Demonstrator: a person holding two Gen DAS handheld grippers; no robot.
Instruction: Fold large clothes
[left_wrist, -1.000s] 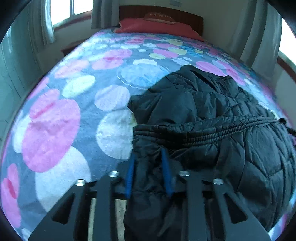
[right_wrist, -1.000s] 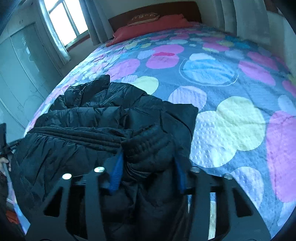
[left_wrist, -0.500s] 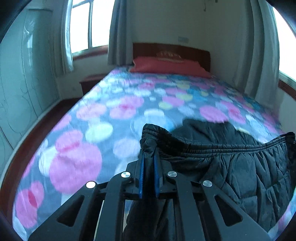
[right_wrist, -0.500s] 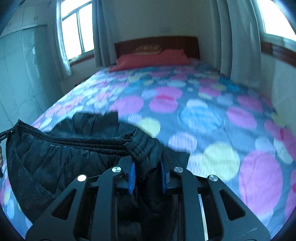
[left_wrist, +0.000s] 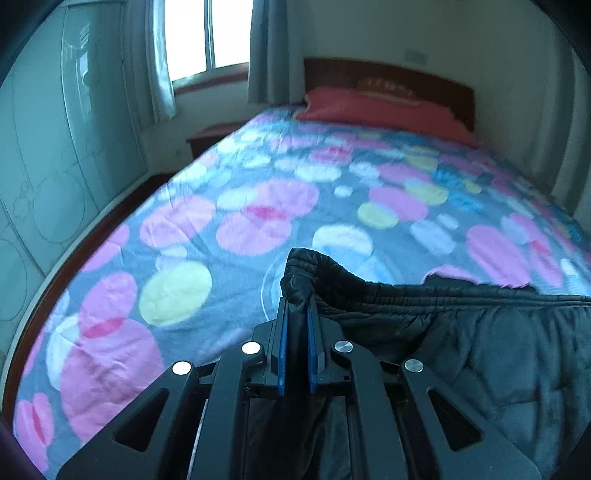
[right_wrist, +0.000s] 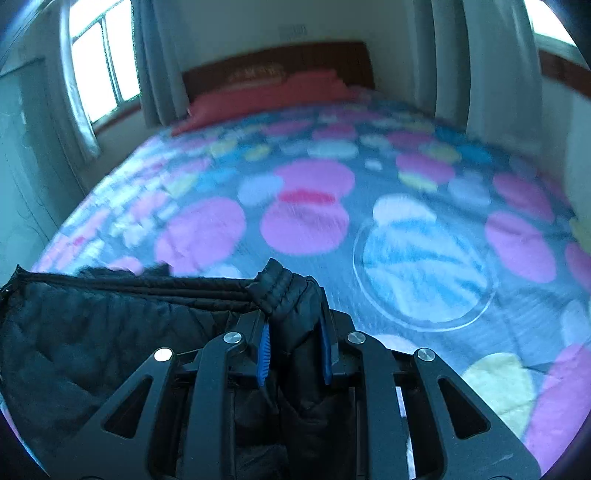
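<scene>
A black quilted jacket (left_wrist: 461, 343) hangs between my two grippers above the bed. My left gripper (left_wrist: 296, 306) is shut on the left corner of its ribbed hem, which bunches up above the blue pads. In the right wrist view the jacket (right_wrist: 92, 332) stretches off to the left, and my right gripper (right_wrist: 293, 314) is shut on the hem's other corner, a thick fold of fabric filling the gap. The hem runs taut and level from one grip to the other. The rest of the jacket droops below, hidden behind the gripper frames.
The bed (left_wrist: 258, 206) wears a grey cover with pink, yellow and blue circles. A red pillow (left_wrist: 376, 110) lies at a dark wooden headboard (right_wrist: 280, 62). Windows with curtains (left_wrist: 162, 62) stand left, a pale wardrobe (left_wrist: 48, 147) along the left wall.
Both grippers closed on the jacket's hem corners and lifted it off the bed. The jacket, lying crumpled a second ago, now hangs stretched between them, and both views tilted up toward the headboard.
</scene>
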